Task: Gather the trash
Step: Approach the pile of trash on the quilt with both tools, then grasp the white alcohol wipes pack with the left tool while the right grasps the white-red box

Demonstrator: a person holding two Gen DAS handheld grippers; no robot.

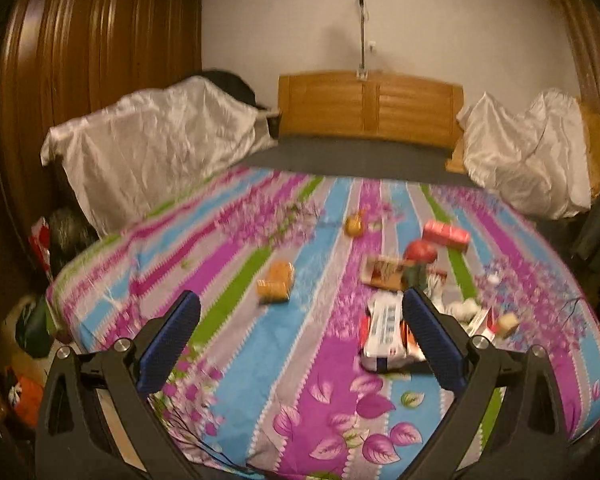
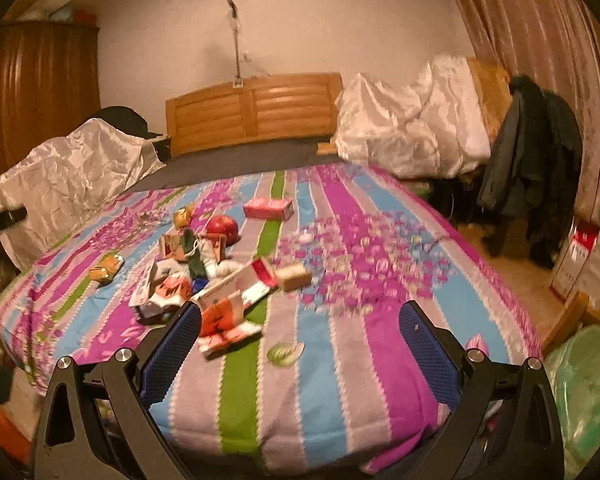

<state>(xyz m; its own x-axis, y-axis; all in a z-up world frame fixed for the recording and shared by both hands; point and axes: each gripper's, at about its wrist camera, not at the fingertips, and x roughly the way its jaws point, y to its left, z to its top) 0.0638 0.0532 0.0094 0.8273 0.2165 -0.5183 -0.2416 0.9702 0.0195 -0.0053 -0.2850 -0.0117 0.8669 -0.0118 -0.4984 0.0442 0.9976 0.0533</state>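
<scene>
Trash (image 2: 204, 276) lies seemingly clustered on the bed (image 2: 340, 360), headboard (image 2: 256, 110) behind.

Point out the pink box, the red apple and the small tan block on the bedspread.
pink box (image 2: 268, 208), right wrist view, on its long front face.
red apple (image 2: 222, 227), right wrist view, on the middle of its red skin.
small tan block (image 2: 294, 276), right wrist view, on its top face.

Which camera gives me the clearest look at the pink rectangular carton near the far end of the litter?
The right wrist view: the pink rectangular carton lies unobstructed, long side showing. The left wrist view shows it smaller and blurrier.
</scene>
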